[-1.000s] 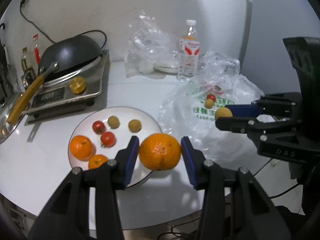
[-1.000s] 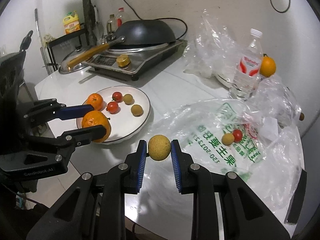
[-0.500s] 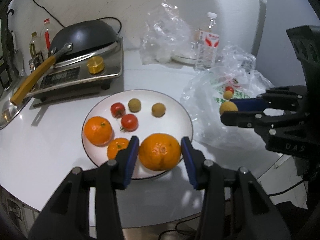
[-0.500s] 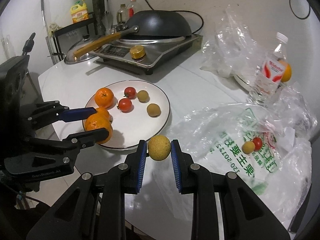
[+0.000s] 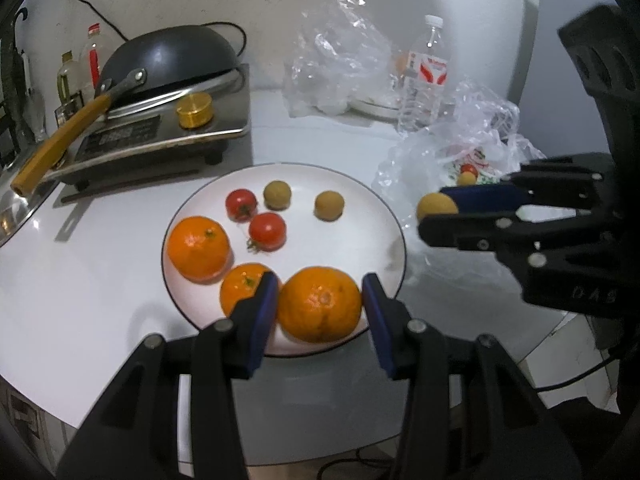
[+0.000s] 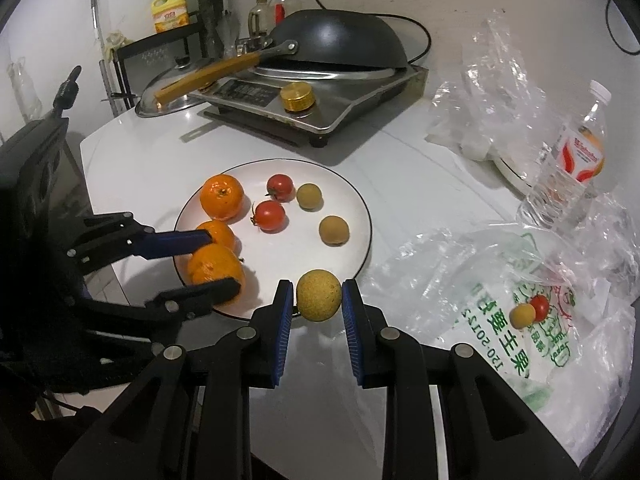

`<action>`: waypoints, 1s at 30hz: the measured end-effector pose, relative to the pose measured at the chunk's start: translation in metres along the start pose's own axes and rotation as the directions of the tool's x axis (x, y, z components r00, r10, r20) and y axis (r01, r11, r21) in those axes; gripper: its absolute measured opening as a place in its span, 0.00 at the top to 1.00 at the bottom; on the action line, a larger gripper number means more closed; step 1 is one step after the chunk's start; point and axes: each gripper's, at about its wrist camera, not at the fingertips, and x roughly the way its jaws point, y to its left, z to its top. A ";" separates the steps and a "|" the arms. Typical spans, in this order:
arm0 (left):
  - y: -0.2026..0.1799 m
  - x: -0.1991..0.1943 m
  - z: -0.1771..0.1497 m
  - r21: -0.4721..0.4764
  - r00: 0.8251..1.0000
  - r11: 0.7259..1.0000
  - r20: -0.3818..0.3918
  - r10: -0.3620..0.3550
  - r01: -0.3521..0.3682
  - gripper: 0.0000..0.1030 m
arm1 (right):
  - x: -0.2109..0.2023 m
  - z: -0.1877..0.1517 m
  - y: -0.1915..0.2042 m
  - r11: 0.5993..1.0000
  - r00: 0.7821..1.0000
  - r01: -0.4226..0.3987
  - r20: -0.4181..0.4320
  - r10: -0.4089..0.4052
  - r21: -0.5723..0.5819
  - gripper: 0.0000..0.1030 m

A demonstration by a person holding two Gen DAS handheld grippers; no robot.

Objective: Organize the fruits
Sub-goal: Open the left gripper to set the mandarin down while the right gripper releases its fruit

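Observation:
My left gripper (image 5: 320,304) is shut on a large orange (image 5: 319,304) and holds it over the near rim of the white plate (image 5: 360,196). The plate holds two oranges (image 5: 198,248), two cherry tomatoes (image 5: 267,231) and two brown longans (image 5: 329,206). My right gripper (image 6: 316,298) is shut on a brown longan (image 6: 319,296) just off the plate's near right rim (image 6: 366,216). The left gripper with its orange (image 6: 216,268) shows at the left of the right wrist view. A printed plastic bag (image 6: 520,344) holds one tomato (image 6: 540,307) and one longan (image 6: 523,316).
A cooker with a black wok (image 5: 168,64) and gold knob (image 5: 194,110) stands behind the plate. A water bottle (image 6: 576,160), crumpled clear bags (image 5: 340,68) and a white dish (image 6: 512,172) are at the back right. The table edge runs near my grippers.
Both grippers have moved toward the plate with their fruit. The orange is now over the plate's near rim; the longan is close to its right rim.

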 end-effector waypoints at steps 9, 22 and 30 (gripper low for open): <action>-0.005 0.003 0.002 0.013 1.000 1.000 0.004 -0.002 0.002 0.56 | 0.007 0.005 0.004 1.000 1.000 -0.011 -0.004 0.011 -0.007 0.74; 0.000 0.000 0.005 0.000 1.000 1.000 0.011 -0.009 0.009 0.56 | 0.019 0.010 0.005 1.000 1.000 -0.021 -0.019 0.021 -0.005 0.74; 0.011 -0.008 0.009 -0.016 0.999 1.000 0.035 0.013 -0.013 0.55 | 0.031 0.011 0.011 0.999 0.998 -0.046 -0.038 0.046 -0.016 0.74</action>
